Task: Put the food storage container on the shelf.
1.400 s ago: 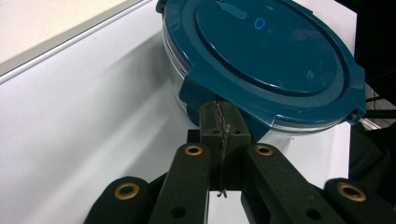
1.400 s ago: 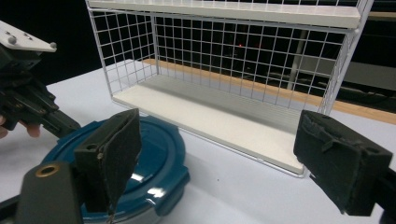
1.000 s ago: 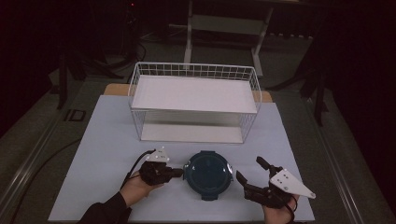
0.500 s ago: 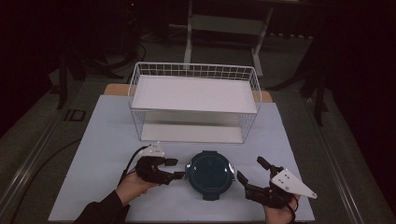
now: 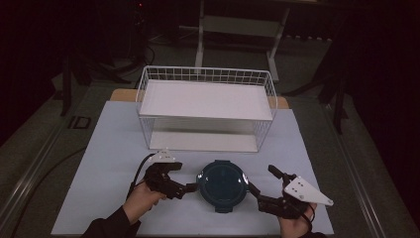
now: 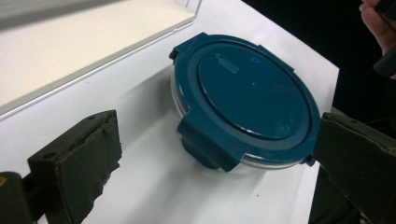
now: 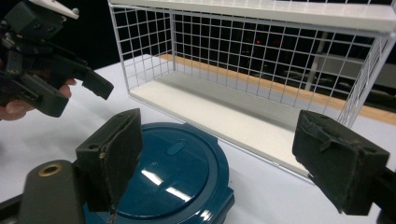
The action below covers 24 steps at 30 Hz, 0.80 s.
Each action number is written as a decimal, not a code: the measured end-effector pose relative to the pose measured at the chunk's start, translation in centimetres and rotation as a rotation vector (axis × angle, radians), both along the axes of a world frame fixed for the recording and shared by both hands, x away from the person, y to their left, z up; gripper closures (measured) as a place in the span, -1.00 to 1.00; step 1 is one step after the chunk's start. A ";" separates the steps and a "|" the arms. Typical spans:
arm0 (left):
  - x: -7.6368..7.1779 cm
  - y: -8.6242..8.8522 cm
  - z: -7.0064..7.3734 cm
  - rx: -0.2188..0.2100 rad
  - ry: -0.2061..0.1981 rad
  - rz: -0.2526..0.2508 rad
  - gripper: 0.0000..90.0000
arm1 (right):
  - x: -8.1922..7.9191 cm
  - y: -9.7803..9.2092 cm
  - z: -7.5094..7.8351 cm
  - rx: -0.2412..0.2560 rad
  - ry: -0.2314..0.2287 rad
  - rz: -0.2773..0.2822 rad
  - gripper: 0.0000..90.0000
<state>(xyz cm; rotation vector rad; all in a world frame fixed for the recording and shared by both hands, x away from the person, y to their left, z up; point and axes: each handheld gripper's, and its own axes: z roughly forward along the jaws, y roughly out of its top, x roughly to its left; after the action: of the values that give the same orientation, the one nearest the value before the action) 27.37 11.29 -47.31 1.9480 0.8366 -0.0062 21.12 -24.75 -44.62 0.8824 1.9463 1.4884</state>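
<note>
Flanking the lidded container (image 5: 222, 180), left gripper (image 5: 187, 181) and right gripper (image 5: 261, 187) gape wide, holding nothing.

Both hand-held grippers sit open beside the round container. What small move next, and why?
Probably ease both inward and close on the container's rim: the left hand-held gripper and right hand-held gripper flank it open, neither gripping, with the wire rack just behind.

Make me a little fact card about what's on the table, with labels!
Container: round dish with dark teal clip-on lid, lid on, at table's front middle
Left gripper: open, at the dish's left side
Right gripper: open, at the dish's right side
Rack: white wire shelf rack, behind the dish
Surface: white table
</note>
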 end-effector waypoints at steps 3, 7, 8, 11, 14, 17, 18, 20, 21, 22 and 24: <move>0.2 -0.3 -0.2 -0.008 0.022 0.003 -0.98 | -0.2 0.2 0.2 -0.028 -0.024 0.003 -0.64; 0.6 -0.6 -0.6 -0.018 0.062 -0.007 -0.97 | -0.1 0.2 0.3 -0.021 -0.017 0.004 -0.64; 0.7 -0.8 -0.8 -0.004 0.057 -0.002 -0.95 | -0.1 0.1 0.3 -0.022 -0.032 0.002 -0.65; 1.0 -1.0 -1.2 0.018 0.075 0.020 -0.94 | -0.1 -0.1 0.4 -0.048 -0.050 -0.009 -0.68; 1.3 -1.2 -1.5 0.005 0.113 0.027 -0.93 | 0.1 -0.4 0.4 -0.050 -0.028 -0.016 -0.68; 1.6 -1.3 -1.8 0.001 0.158 0.042 -0.94 | 0.1 -0.6 0.3 -0.029 0.035 -0.016 -0.71; 1.7 -1.3 -2.0 0.004 0.168 0.050 -0.94 | 0.2 -0.6 0.2 -0.018 0.057 -0.015 -0.73; 1.9 -1.3 -2.2 -0.010 0.196 0.064 -0.94 | 0.3 -0.6 0.1 -0.011 0.064 -0.011 -0.75; 2.0 -1.3 -2.4 -0.014 0.214 0.072 -0.94 | 0.2 -0.6 0.1 -0.013 0.059 -0.020 -0.76; 2.1 -1.4 -2.5 -0.022 0.242 0.077 -0.94 | 0.2 -0.5 0.1 0.001 0.059 -0.025 -0.76; 2.4 -1.5 -2.8 -0.024 0.303 0.065 -0.93 | 0.2 -0.3 0.2 0.008 0.061 -0.022 -0.76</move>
<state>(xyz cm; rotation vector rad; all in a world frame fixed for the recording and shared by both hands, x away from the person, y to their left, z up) 29.79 9.80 -50.07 1.9232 1.0915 -0.2779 21.30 -25.04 -44.44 0.9595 1.9695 1.4735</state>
